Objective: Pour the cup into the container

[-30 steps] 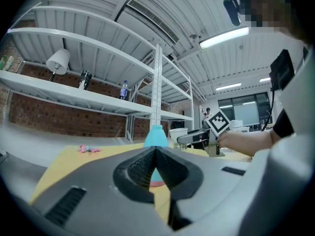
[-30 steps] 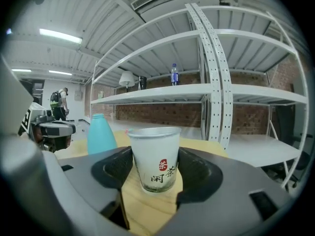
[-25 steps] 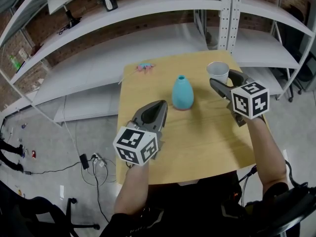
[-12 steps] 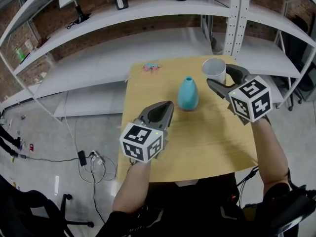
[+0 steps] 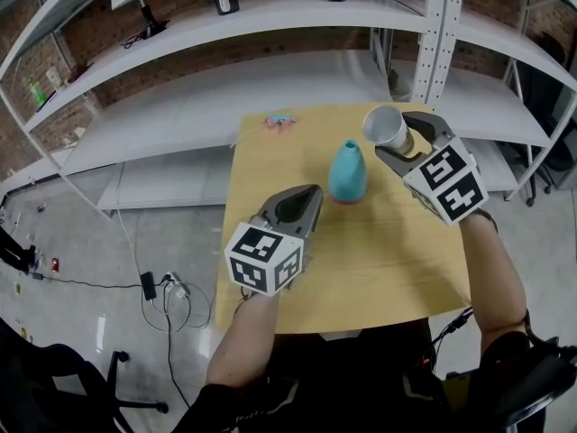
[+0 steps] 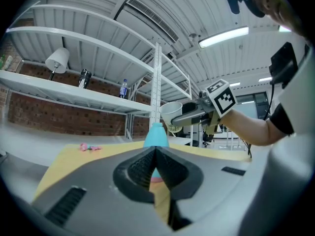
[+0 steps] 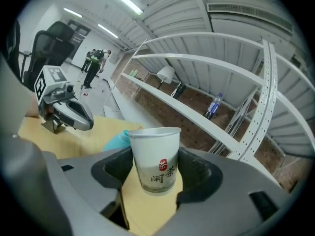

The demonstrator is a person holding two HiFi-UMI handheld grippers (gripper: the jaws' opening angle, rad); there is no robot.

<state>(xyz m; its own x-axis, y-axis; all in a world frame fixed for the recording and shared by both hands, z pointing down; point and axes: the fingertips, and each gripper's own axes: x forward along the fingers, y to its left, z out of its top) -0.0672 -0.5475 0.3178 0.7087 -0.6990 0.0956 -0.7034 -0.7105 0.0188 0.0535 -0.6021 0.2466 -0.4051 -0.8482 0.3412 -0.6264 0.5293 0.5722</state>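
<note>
Cup [image 5: 386,126] gripped in right tongs [image 5: 399,142], tipped toward blue container [image 5: 347,173] mid-counter [image 5: 361,269], ready to pour; left tongs [image 5: 306,197] closed, empty, parked clear near left edge.

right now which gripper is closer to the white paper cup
Right. The right gripper holds the white paper cup between its fingers; the left gripper, shut and empty, is beyond the blue teardrop vase, nearer the person.

Head view looks steeply down; both gripper views share the container [image 5: 347,174].
</note>
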